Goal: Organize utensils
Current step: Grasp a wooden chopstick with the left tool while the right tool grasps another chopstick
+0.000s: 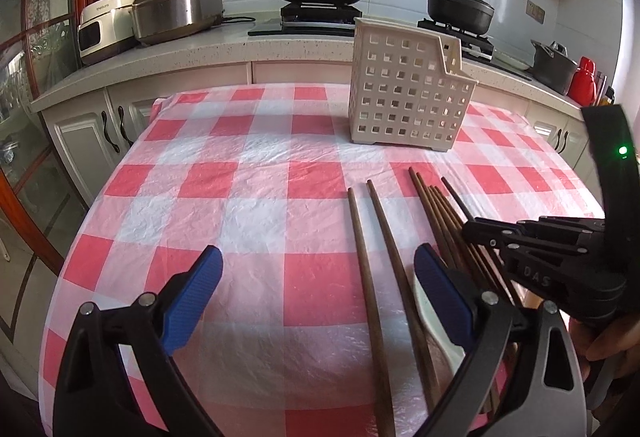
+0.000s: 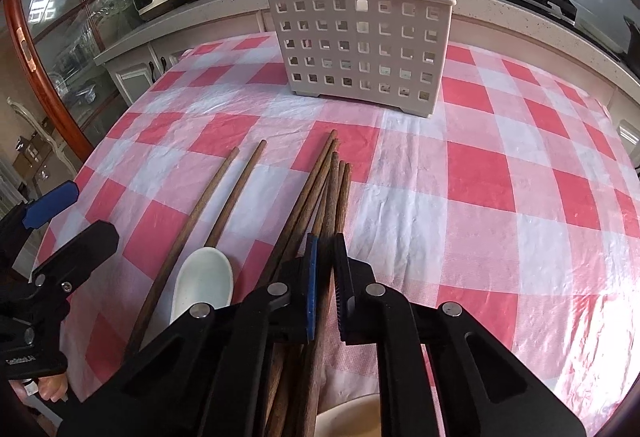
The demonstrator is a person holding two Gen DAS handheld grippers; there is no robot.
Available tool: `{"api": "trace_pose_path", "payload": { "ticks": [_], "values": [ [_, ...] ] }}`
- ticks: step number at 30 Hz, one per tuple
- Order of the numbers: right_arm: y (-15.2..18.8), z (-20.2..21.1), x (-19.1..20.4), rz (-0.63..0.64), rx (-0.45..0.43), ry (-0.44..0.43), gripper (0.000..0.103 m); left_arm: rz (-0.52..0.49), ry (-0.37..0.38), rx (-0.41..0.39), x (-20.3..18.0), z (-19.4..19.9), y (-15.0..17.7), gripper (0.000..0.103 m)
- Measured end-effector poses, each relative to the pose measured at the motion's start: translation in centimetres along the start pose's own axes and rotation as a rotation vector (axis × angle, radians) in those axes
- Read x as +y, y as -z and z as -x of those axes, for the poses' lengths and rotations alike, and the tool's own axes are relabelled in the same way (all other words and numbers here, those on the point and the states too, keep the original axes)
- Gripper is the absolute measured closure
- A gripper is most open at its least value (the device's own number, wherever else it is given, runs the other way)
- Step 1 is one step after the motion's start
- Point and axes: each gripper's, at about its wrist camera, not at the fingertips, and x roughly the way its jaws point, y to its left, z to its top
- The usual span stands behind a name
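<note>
Checkered cloth (image 2: 500, 177) is covering the whole table under both tools. Far ahead of the right gripper (image 2: 325, 285), and a little to its right, the white holder with holes (image 2: 360, 37) is standing upright with its top open.

Brown chopsticks (image 2: 320, 189) are lying bunched together right under that gripper. Their long sides are pointing straight away from it, toward the holder, so the tips are the far ends and the thick ends are running back under the tool. The gripper's two fingers are nearly pressed together and are pinching at least one stick from the bunch; how many, I cannot tell.

Two more loose chopsticks (image 2: 224, 205) are lying just left of the bunch, pointing the same way. A small white spoon (image 2: 204, 277) is sitting beside them, close to the right gripper's left side.

The left gripper (image 1: 316, 277) is hanging with its blue fingers spread wide and is holding nothing. The two loose sticks are lying between its fingers, nearer the right one.

The right gripper is the nearer one to the bunch, so I think it is the one to lift the sticks forward to the holder.
</note>
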Motion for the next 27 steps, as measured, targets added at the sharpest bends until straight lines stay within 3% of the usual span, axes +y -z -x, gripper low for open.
{"api": "trace_pose_path", "payload": {
  "ticks": [4,12,15,17,21,26,27],
  "values": [
    [0.1,0.9,-0.5,-0.021,-0.027,-0.015,0.094,-0.002,-0.011,0.048,-0.2,-1.2,-0.2,0.017],
    [0.9,3.0,-2.0,-0.070,-0.074,-0.043,0.094,-0.002,-0.004,0.176,-1.2,-5.3,-1.3,0.041],
    [1.2,3.6,-2.5,-0.076,-0.088,-0.054,0.094,-0.010,-0.027,0.195,-1.7,-6.6,-1.8,0.045],
    [1.3,3.9,-2.8,-0.079,-0.096,-0.059,0.094,-0.025,-0.032,0.218,-2.1,-7.4,-1.9,0.054],
    [1.5,4.1,-3.4,-0.089,-0.103,-0.069,0.094,-0.070,-0.055,0.217,-3.0,-7.8,-2.0,0.058],
    [1.7,4.1,-3.7,-0.098,-0.106,-0.082,0.094,-0.122,-0.023,0.237,-4.4,-8.0,-2.3,0.090],
    [1.7,4.2,-3.7,-0.099,-0.108,-0.083,0.094,-0.129,-0.025,0.239,-4.7,-8.0,-2.3,0.092]
  ]
}}
